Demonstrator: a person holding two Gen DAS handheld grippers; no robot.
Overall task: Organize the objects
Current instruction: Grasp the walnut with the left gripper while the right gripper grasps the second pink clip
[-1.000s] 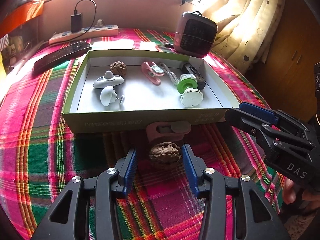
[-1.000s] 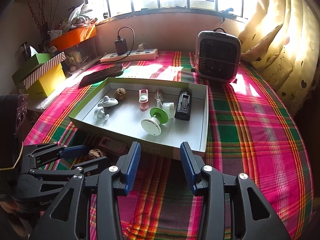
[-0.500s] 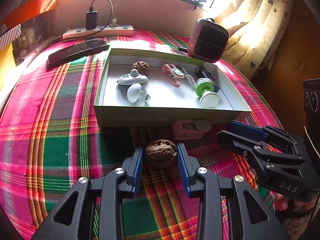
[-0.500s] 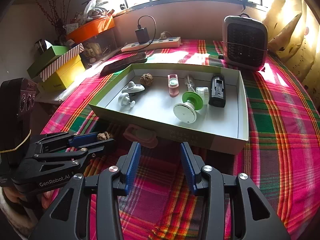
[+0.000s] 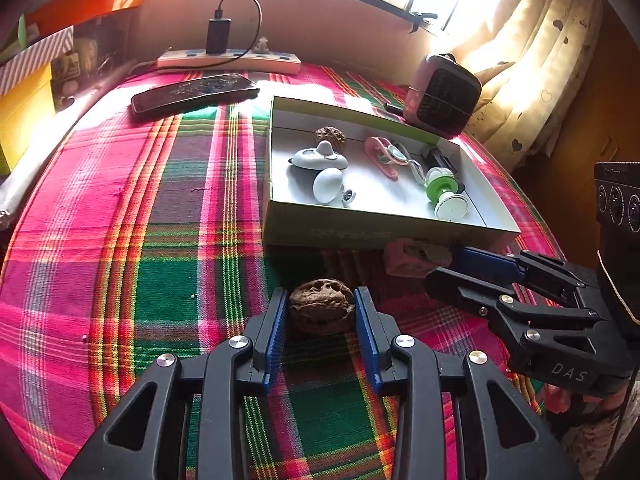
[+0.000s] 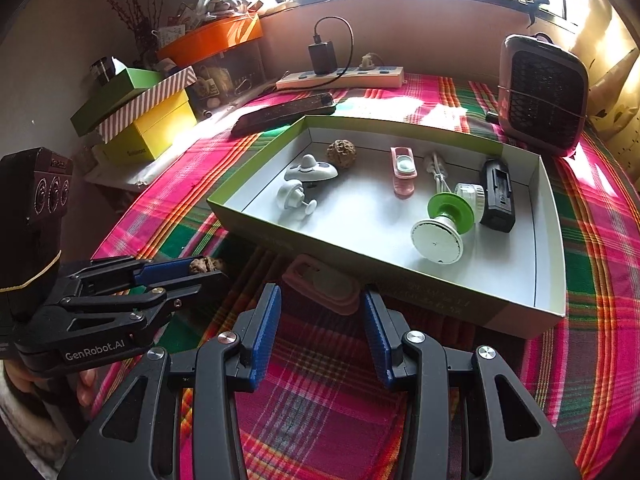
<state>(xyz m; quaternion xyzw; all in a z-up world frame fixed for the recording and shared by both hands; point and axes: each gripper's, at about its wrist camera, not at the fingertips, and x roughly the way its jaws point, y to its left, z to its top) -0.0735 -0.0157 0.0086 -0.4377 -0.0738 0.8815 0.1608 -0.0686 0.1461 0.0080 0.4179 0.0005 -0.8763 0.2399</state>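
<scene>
The left gripper (image 5: 321,312) has its blue pads pressed on either side of a brown walnut (image 5: 322,309), narrowed to the nut's width and gripping it over the plaid tablecloth (image 5: 160,240). In the right wrist view the same walnut (image 6: 205,266) shows between that gripper's dark fingers, out in front of the box's near left corner.

The right gripper (image 6: 321,318) holds nothing — its jaws stand partly open, with the near end of a pink clip-like object (image 6: 322,286) just ahead of the gap, no pad touching it. That pink object lies flat on the cloth, right against the outside of the near wall of the shallow cardboard box (image 6: 420,284). In the left wrist view the right gripper (image 5: 446,268) comes in from the right, its tips at the pink object (image 5: 416,258).

Inside the box lie a second walnut (image 6: 341,153), a white saucer-shaped piece (image 6: 311,169), a white knob-like piece (image 6: 294,198), another pink clip (image 6: 403,170), a coiled white cable (image 6: 438,172), a green-and-white suction-cup holder (image 6: 444,224) and a black rectangular gadget (image 6: 497,196) — all well apart from the near wall.

Beyond the box a dark remote control (image 6: 284,114) rests on the cloth, with a white power strip (image 6: 340,78) carrying a black charger behind it and a small pink heater (image 6: 542,94) at the far right corner. Stacked green, striped and yellow boxes (image 6: 140,114) sit off to the left
</scene>
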